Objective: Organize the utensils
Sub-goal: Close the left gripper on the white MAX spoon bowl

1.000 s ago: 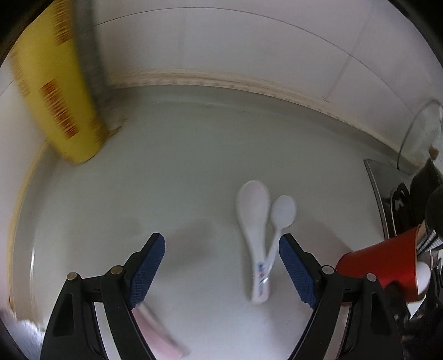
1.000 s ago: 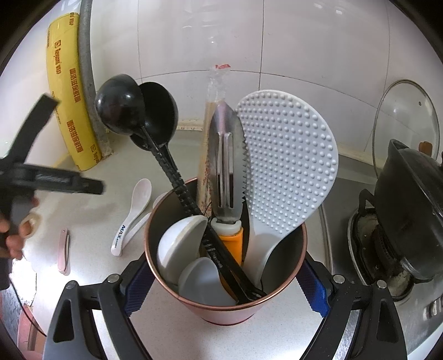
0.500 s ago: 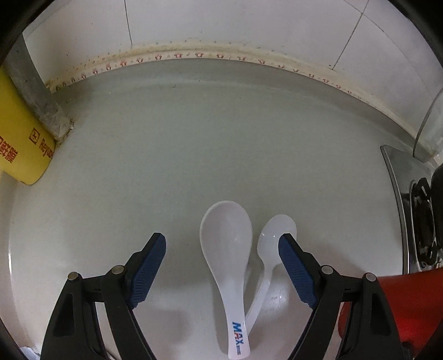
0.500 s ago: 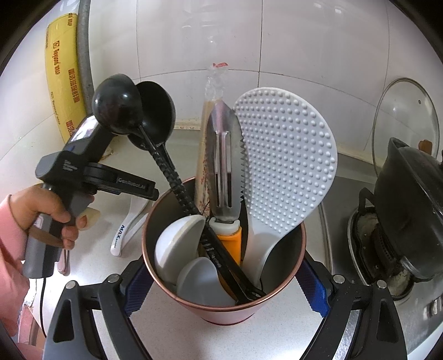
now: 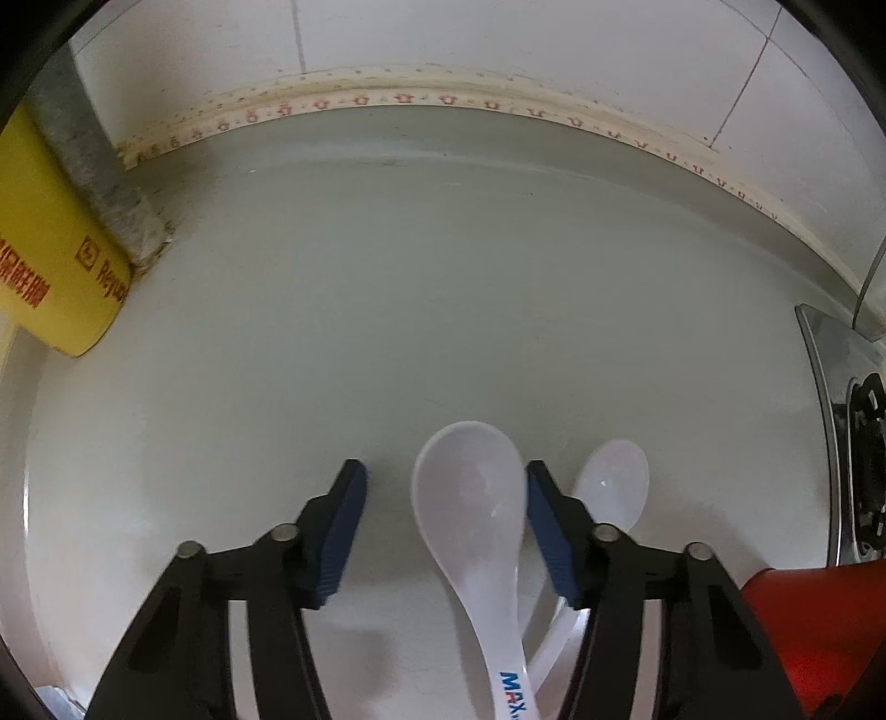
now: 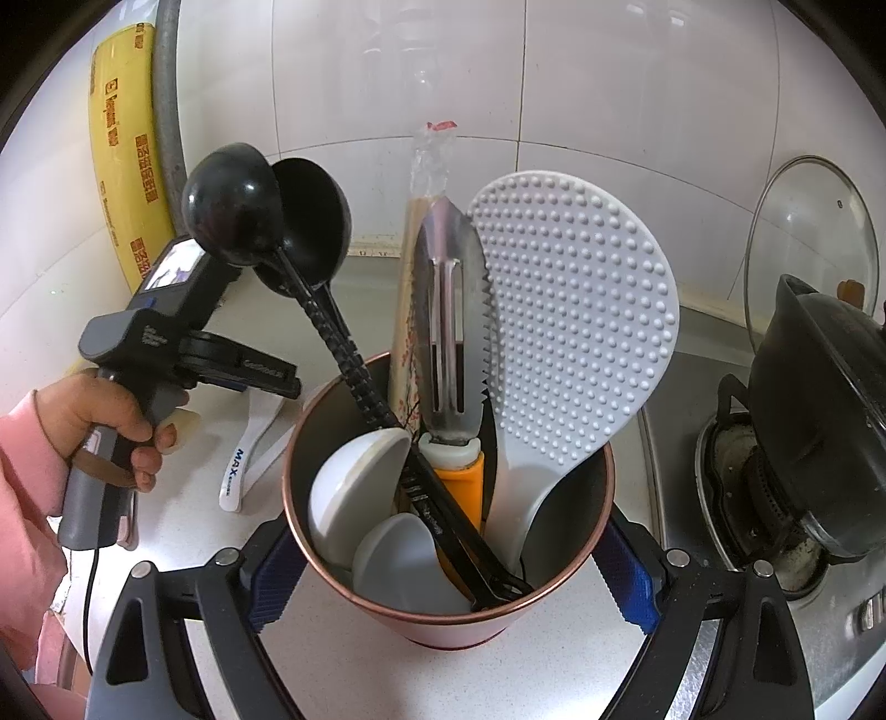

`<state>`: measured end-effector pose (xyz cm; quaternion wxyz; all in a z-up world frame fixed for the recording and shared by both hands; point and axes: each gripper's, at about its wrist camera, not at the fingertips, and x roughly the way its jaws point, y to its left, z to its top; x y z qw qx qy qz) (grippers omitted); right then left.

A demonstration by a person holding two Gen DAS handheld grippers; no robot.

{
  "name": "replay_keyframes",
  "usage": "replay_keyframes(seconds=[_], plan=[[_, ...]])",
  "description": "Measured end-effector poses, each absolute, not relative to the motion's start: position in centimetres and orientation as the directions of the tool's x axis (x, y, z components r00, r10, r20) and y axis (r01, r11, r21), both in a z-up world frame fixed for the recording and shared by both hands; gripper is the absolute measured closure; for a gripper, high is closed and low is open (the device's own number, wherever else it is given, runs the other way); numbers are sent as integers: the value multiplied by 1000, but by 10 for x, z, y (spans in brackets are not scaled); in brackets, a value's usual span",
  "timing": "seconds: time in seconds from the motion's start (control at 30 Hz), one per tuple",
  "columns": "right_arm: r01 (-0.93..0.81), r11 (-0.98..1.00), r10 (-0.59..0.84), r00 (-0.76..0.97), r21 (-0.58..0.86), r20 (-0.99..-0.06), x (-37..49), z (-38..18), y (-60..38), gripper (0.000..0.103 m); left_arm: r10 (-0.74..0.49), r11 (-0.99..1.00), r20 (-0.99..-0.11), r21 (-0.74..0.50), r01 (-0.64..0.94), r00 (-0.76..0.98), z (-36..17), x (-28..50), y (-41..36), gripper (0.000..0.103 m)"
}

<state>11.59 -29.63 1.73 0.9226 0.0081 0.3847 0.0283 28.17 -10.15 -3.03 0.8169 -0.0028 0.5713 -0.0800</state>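
Since the earlier frame our left gripper (image 5: 446, 501) had dropped over the large white spoon (image 5: 470, 515) on the bench (image 5: 421, 310), jaws just closing round its bowl, not yet gripping, smaller spoon (image 5: 614, 482) right, our right gripper (image 6: 451, 579) clamped the utensil cup (image 6: 398, 615).

Ahead of left gripper (image 5: 446, 526): bare counter (image 5: 443, 304) up to tiled wall (image 5: 498, 44). Right of it, close: smaller spoon (image 5: 612, 482), red holder (image 5: 814, 626), stove edge (image 5: 830, 415). Far left: yellow roll (image 5: 50, 266). Between the just-closing jaws, larger spoon (image 5: 470, 498), right pad against it.
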Motion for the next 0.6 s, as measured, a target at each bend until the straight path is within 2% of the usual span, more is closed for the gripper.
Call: replay_keyframes(seconds=[0.6], plan=[[-56, 998, 64, 702, 35, -709, 112, 20, -290, 10, -45, 996, -919, -71, -51, 392, -32, 235, -26, 49]])
